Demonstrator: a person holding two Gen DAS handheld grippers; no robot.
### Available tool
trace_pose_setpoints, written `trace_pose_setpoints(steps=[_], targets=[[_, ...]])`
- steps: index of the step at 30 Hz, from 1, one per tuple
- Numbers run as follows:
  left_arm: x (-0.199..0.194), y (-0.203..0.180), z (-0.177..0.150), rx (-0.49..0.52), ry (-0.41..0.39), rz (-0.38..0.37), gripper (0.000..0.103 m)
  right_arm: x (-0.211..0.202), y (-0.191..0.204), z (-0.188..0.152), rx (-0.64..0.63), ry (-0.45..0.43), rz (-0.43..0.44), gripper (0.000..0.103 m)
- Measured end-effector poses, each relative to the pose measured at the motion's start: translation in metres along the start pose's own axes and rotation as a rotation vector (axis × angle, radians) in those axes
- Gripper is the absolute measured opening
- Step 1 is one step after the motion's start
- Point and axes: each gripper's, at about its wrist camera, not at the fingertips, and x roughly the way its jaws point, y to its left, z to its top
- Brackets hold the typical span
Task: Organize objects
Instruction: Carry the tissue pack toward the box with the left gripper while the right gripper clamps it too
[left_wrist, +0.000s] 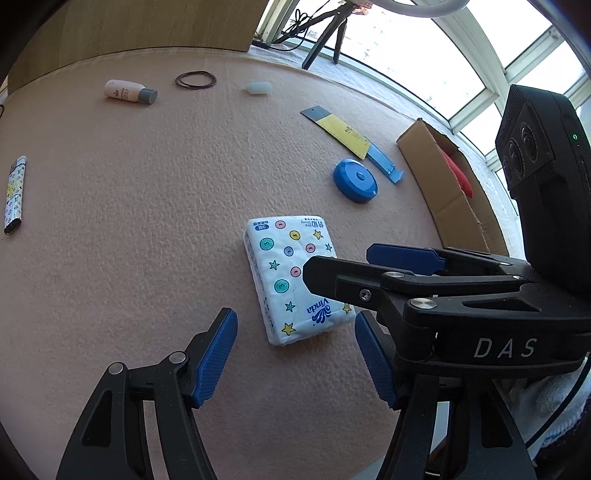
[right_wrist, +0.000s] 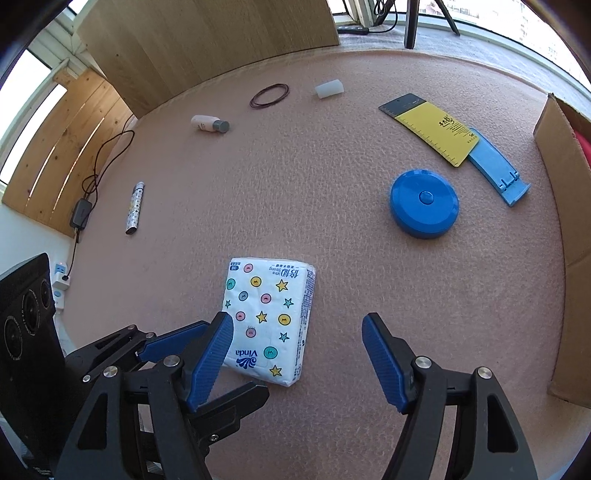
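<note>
Currently both grippers hang above the mat (right_wrist: 332, 229), jaws spread wide, holding nothing. The left gripper (left_wrist: 295, 354) sits over the near end of the tissue pack (left_wrist: 295, 277), which lies flat on the mat; the right gripper (right_wrist: 297, 354) is just right of the same pack (right_wrist: 271, 317), its left pad overlapping the pack's near corner in the right wrist view. The two tools crowd one another here: the right gripper's fingers cross in front of the left camera and cover part of the pack. Other loose items lie well apart: tape measure (right_wrist: 424, 208), ruler (right_wrist: 430, 131) overlapping a blue stand (right_wrist: 498, 170), bottle (right_wrist: 208, 123), bands (right_wrist: 269, 95), white block (right_wrist: 328, 88) and lighter (right_wrist: 135, 208). The box (right_wrist: 565, 221) stands open at the right edge and is the likely destination. Judged risks: if both tools descend together, their fingers may collide. The pack is soft and low, so a shallow pinch may slip off the film or only crease it; a pad driven onto the top face would press it down rather than grip it. Carrying toward the box could sweep the tape measure if the path is kept low.
</note>
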Motion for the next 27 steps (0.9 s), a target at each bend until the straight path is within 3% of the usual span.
trace_pose_setpoints(steps=[6,9,13,14,27], targets=[[0.002,0.002,0.0,-0.026,-0.002,-0.024,0.067,0.004,0.001,0.001,-0.002,0.009,0.021,0.069],[0.005,0.0,0.0,-0.029,0.0,-0.038,0.057,0.006,0.002,0.001,-0.006,0.018,0.038,0.067],[0.009,-0.005,-0.001,-0.019,0.006,-0.049,0.044,0.009,0.002,-0.001,-0.008,0.043,0.064,0.046],[0.01,-0.007,-0.001,-0.015,0.008,-0.049,0.042,0.009,0.002,-0.001,-0.005,0.045,0.068,0.045],[0.002,-0.056,0.01,0.047,-0.034,-0.069,0.042,-0.035,-0.028,-0.003,0.009,-0.05,0.059,0.043]])
